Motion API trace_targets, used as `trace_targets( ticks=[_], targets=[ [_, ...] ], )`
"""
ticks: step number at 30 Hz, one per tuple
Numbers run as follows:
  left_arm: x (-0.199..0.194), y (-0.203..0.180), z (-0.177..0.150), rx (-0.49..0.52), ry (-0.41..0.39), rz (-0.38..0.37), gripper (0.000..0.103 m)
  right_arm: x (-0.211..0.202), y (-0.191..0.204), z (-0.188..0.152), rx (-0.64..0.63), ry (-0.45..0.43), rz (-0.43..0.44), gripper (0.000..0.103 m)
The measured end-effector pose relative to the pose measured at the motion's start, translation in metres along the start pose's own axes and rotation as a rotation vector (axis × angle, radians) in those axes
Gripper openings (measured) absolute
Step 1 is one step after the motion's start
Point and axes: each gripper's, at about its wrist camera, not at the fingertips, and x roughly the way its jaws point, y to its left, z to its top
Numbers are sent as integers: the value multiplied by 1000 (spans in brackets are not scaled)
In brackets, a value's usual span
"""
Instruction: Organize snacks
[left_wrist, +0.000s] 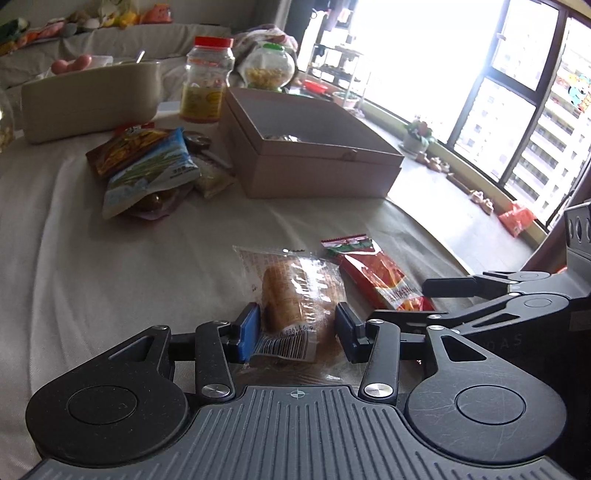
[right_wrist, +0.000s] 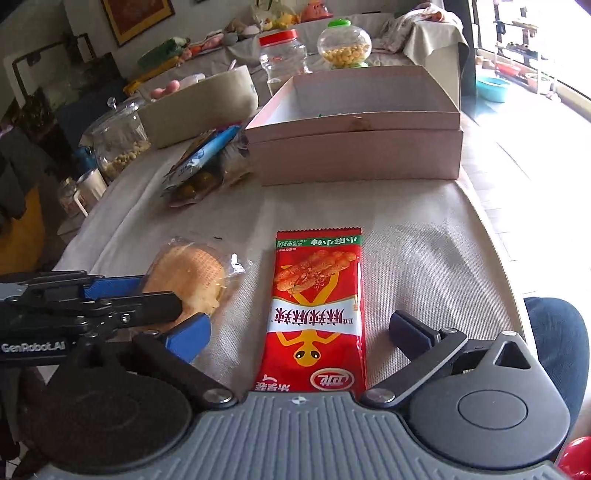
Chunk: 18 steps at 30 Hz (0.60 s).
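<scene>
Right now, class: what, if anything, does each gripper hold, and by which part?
Nothing is held. The left gripper straddles the wrapped bun without pinching; the right gripper stands wide around the red packet.

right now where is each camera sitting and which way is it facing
Left wrist: on the left gripper, angled down across the cloth-covered table toward the window; its blue pads flank the clear-wrapped bread, and the right gripper's fingers reach in from the right.
Right wrist: on the right gripper, angled down toward the cardboard box; its jaws stand wide around the red snack packet; a knee in dark cloth shows at right.
Shared: bread, red packet, box, red-lidded jar, snack pile.
</scene>
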Motion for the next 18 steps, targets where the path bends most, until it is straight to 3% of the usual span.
trace_targets(
  ticks=[3,9,12,18],
  targets=[
    [7,0,5,-1,7,5,57,-2,5,0,-78,22,-17,100],
    [11,-6,12,66,11,30,61,-23,13,-8,-207,-98,-178,97],
    [2,-7,16,95,-9,80,56,-22,7,-8,-193,-92,-198,97],
    [-18,-22,20,146,-48,48,54,-13,-6,-11,-129,-61,-190,97]
  ],
)
